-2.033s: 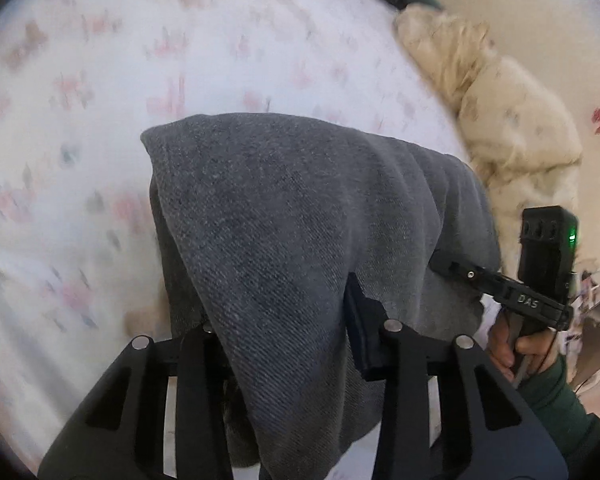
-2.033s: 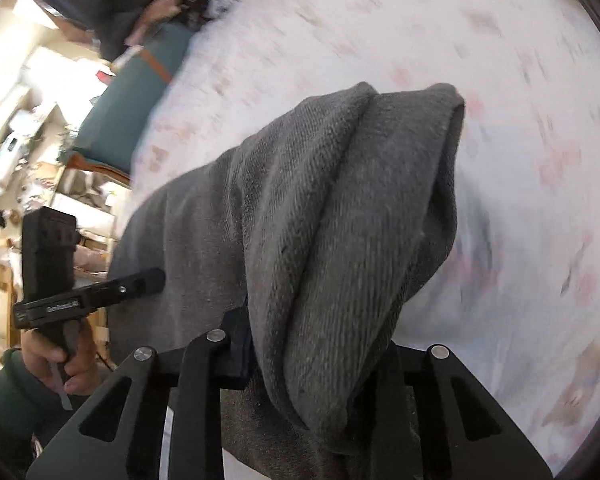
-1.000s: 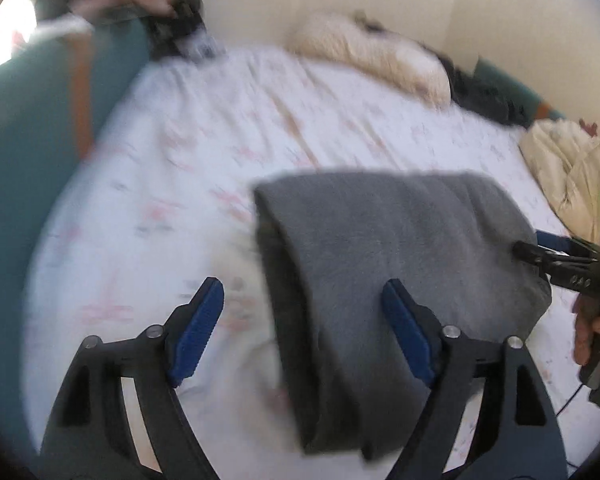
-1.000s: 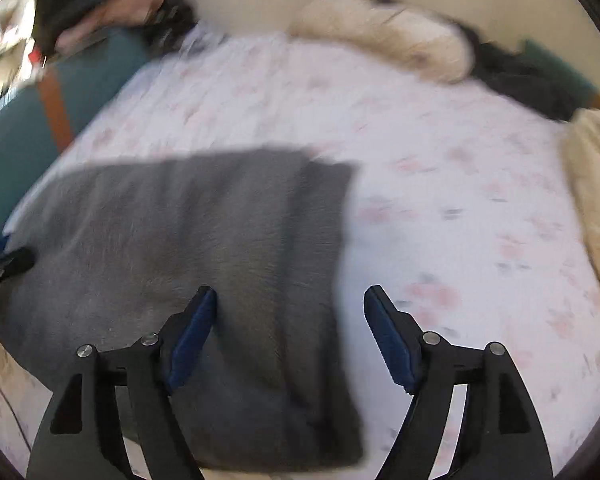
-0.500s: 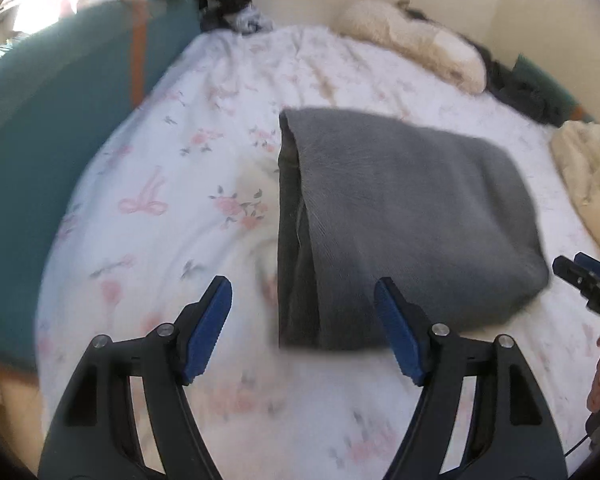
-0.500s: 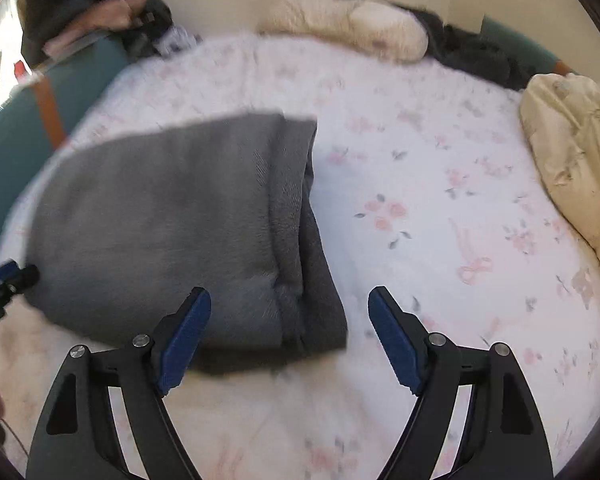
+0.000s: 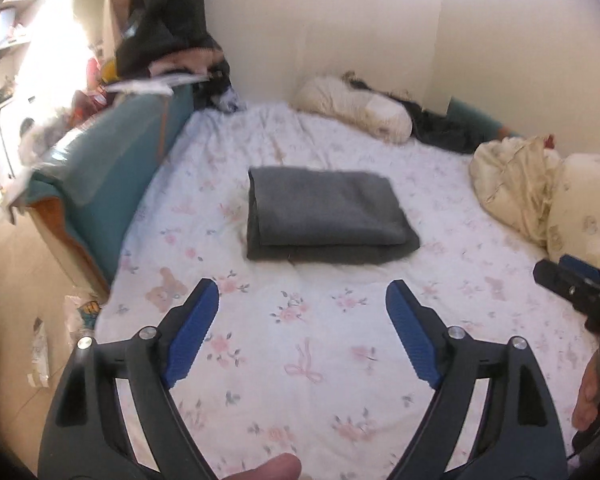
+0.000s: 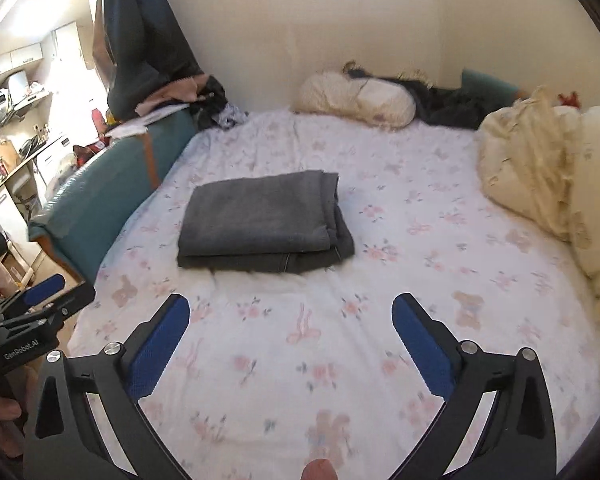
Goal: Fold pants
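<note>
Two grippers, both spread wide and holding nothing. Left gripper (image 7: 302,308): black plastic arms with silver screw heads, dimpled blue rubber pads (image 7: 192,336) on the inner faces. Right gripper (image 8: 290,332): same build, same blue pads (image 8: 424,350). In the right wrist view the left gripper's body shows at the lower left edge, white lettering "GenRobot.AI" readable on its black housing. A fingertip pokes in at the bottom edge of each view.

Under and beyond the fingers: bed sheet (image 7: 300,360), white cotton-like fabric printed with pale pink flowers, bows and small teddy bears, lightly wrinkled.

Mid-bed, well apart from both grippers: pants (image 7: 328,216), dark grey, soft ribbed or fleecy knit, folded to a flat rectangular stack of layers, upper layer slightly smaller than the lower so edges step. They lie flat on the sheet, nearer the left side of the bed.

Left of the bed: teal padded bed rail (image 8: 112,184), smooth, shiny, with an orange-brown strap.

Right side: crumpled cream comforter (image 8: 540,172), puffy.

Far end against the wall: fluffy cream pillow (image 8: 356,100), dark clothes (image 8: 452,106) heaped just beside it. Dark garments hang in the far left corner. Wall plain, cream.
</note>
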The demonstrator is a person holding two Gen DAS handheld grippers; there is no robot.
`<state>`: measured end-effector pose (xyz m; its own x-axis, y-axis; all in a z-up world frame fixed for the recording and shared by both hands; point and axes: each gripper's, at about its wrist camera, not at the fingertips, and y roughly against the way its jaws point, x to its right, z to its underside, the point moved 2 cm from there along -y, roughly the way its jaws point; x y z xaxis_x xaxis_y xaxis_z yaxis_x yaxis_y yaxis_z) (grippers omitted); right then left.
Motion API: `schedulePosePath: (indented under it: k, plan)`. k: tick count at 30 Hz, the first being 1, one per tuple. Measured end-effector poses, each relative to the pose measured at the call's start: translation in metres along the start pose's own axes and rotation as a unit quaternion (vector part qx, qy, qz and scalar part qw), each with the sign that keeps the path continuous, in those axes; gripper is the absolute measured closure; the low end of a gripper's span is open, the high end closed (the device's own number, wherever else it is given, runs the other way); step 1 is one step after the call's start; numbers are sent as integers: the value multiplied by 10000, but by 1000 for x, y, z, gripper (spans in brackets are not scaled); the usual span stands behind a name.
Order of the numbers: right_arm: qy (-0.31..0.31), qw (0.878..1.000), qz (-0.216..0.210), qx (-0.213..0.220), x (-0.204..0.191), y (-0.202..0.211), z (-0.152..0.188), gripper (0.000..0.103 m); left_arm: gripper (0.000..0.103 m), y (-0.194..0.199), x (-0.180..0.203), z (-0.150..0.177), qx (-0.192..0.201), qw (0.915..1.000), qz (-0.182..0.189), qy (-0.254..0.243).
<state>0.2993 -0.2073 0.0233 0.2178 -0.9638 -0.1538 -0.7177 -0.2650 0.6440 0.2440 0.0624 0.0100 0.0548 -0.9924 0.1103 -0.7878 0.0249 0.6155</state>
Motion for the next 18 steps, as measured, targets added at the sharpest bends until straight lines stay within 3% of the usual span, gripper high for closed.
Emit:
schedulePosePath:
  k: [7, 9, 10, 18]
  plan:
    - [-65, 9991, 90, 406, -11, 88, 25, 0, 12, 88, 13, 17, 317, 9994, 126, 20]
    - [-92, 9985, 127, 524, -15, 110, 38, 0, 4, 110, 14, 28, 426, 9991, 46, -33]
    - [-90, 9984, 143, 545, -17, 117, 43, 0, 0, 120, 14, 34, 480, 9988, 24, -47]
    - [-88, 9973, 181, 710, -31, 158, 118, 0, 0, 167, 11, 91, 631, 9971, -343, -269]
